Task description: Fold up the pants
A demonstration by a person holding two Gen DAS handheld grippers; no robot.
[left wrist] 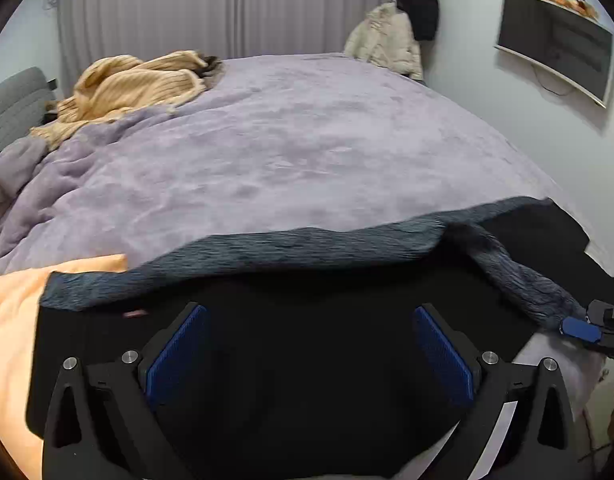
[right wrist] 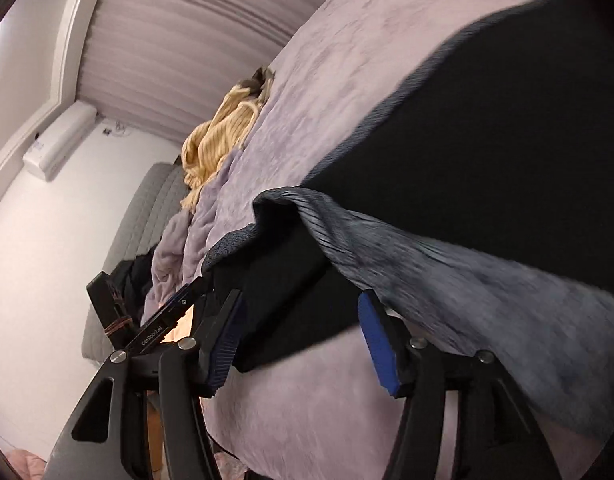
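Garment: black fleece-lined pants point(left wrist: 307, 280) spread on lilac plush bedspread point(left wrist: 287, 140).
Left gripper point(left wrist: 309, 354): agape, empty.
Right gripper point(right wrist: 303, 344): agape, grey lining draped over one finger.
Progress: folding barely begun.

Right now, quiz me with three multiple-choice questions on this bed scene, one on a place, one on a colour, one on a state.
1. Where does the tan knit sweater lie?
A. at the bed's far side, by the curtain
B. on the pants
C. on the floor

2. What colour is the blanket?
A. green
B. lilac
C. red

3. How does the left gripper stand?
A. shut on the sweater
B. out of view
C. open over the black pants

Answers: 1 A, it is bunched at the far edge near the curtain; 2 B, the plush cover is pale purple; 3 C, its blue pads stand wide apart.
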